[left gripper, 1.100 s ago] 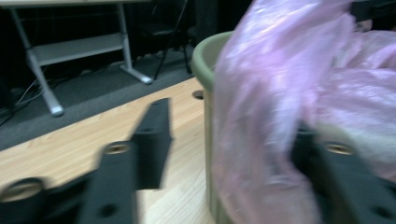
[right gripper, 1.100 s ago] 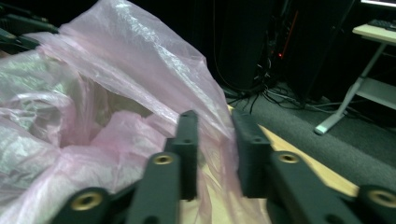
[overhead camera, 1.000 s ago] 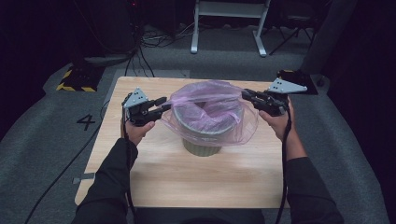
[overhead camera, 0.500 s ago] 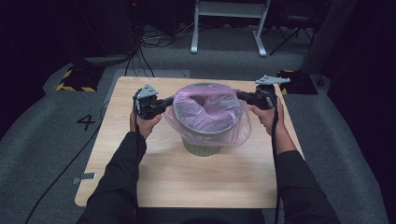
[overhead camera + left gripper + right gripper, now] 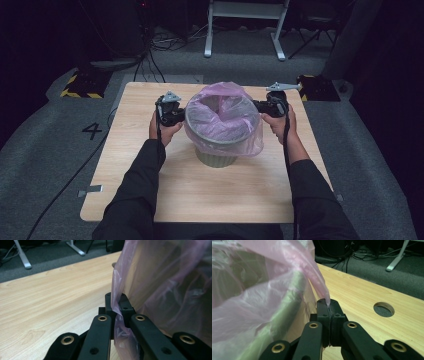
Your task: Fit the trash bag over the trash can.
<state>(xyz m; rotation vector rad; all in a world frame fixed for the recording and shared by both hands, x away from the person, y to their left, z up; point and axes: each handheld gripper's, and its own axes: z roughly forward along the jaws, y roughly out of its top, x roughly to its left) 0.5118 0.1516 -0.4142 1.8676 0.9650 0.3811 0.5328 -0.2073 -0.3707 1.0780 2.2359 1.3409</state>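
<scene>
Both forearms reach forward over the table (image 5: 150, 200). The left gripper (image 5: 181, 116) and right gripper (image 5: 259, 105) each clamp the pink bag (image 5: 225, 120), which lines the bin (image 5: 216, 156) at the table's middle.

The right gripper (image 5: 329, 305) pinches the pink bag (image 5: 262, 300) lining the green bin (image 5: 284, 312) on the table (image 5: 362, 295).

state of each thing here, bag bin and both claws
pink bag: draped over the bin's rim, mouth open, pinched at both sides
bin: upright on the table, lined
left claw: shut on bag film
right claw: shut on bag edge
</scene>
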